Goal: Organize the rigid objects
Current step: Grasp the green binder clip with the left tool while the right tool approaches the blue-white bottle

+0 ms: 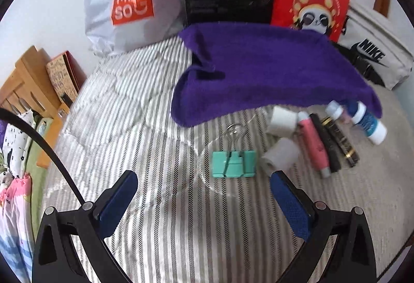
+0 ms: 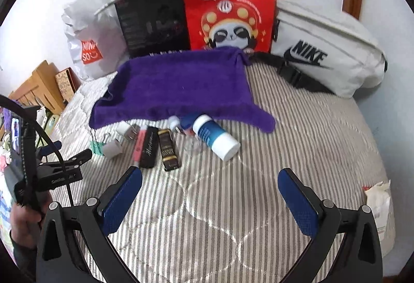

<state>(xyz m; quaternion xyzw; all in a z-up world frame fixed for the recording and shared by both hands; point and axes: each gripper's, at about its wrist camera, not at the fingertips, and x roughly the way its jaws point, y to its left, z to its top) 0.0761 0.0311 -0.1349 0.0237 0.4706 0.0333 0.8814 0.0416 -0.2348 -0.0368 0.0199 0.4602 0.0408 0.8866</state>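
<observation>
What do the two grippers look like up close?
Both the left gripper and right gripper have black angular frames with silver pivot bolts, and flat fingers faced with blue textured pads. A black cable arcs beside the left one.

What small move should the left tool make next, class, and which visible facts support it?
Probably ease the left tool forward and down onto the green binder clip. The tool is open and empty, and the clip lies just ahead between its fingers, apart from the cluttered items beside the purple cloth, so it looks the easiest to take first.
</observation>
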